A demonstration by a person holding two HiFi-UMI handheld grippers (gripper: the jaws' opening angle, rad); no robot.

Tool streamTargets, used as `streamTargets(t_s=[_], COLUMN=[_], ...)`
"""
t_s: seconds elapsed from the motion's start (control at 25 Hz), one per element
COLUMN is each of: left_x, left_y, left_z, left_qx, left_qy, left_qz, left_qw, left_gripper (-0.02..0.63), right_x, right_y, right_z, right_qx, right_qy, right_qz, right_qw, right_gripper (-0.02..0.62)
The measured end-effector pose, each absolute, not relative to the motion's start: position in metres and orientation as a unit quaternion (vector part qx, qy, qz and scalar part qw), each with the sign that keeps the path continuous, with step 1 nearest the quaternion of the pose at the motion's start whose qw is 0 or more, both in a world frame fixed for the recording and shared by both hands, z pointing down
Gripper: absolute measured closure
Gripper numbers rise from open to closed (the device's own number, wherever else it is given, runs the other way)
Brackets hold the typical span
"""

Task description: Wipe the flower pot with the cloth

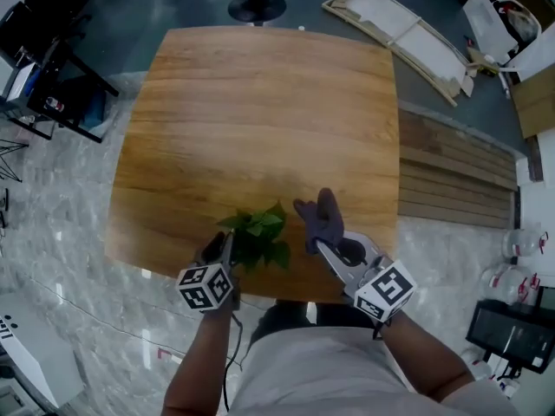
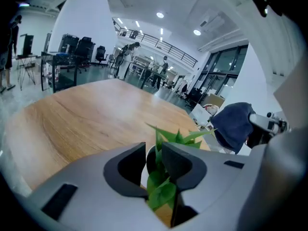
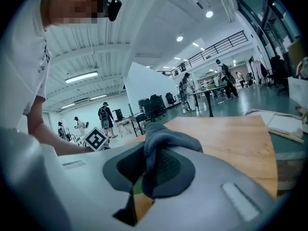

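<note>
A small plant [image 1: 258, 235] with green leaves stands near the front edge of the wooden table [image 1: 260, 102]; in the head view its leaves hide the pot. My left gripper [image 1: 225, 248] is at the plant's left side. In the left gripper view the jaws [image 2: 154, 159] are shut on the white flower pot [image 2: 143, 176], with leaves [image 2: 166, 192] poking up between them. Just right of the plant, my right gripper [image 1: 323, 243] is shut on a dark blue cloth [image 1: 319, 217]. The cloth [image 3: 163, 141] is bunched over that gripper's [image 3: 147, 165] jaws and shows as the cloth [image 2: 236, 124] in the left gripper view.
Wooden planks [image 1: 451, 172] lie on the floor right of the table. A framed panel [image 1: 399, 29] and boxes lie at the back right. A dark cart [image 1: 52, 76] stands at the left. A round stand base [image 1: 256, 7] sits behind the table.
</note>
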State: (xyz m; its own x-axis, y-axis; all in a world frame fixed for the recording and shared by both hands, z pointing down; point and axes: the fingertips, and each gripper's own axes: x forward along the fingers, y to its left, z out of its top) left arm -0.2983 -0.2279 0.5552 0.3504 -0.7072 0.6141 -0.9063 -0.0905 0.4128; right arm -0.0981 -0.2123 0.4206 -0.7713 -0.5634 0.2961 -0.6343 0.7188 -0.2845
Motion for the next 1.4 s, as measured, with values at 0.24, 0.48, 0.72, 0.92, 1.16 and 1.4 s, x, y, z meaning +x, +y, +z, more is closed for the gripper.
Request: streamTargets(t_s=[0.24,0.48,0.72,0.92,1.16,1.4], left_x=[-0.29,-0.269,-0.268,-0.263,-0.255,-0.248], left_y=[-0.226,-0.215,-0.205,-0.205,-0.199,-0.199], left_z=[0.459,0.363,0.291,0.257,0.222,0.206], left_qx=[0.779,0.816,0.833,0.84,0.847,0.849], left_qy=[-0.546,-0.531,-0.529,-0.527,-0.524,-0.52], left_qz=[0.095,0.041,0.001,-0.017,-0.022,-0.031], left_qw=[0.291,0.223,0.164,0.127,0.091,0.083], left_gripper=[0.514,0.579,0.594,0.598,0.598,0.6], right_x=[-0.119,-0.134,-0.146,-0.15,-0.153,-0.148], right_y=[-0.201,-0.193,-0.19,-0.191,-0.186,-0.185], right_z=[0.368,0.314,0.268,0.238,0.211,0.2], right_qx=[0.312,0.304,0.3,0.297,0.295,0.293], right_qy=[-0.935,-0.945,-0.95,-0.953,-0.954,-0.955], right_qz=[0.152,0.118,0.088,0.059,0.041,0.032], right_qw=[0.073,0.037,0.006,-0.012,-0.022,-0.031], right_gripper=[0.563,0.563,0.563,0.563,0.563,0.563])
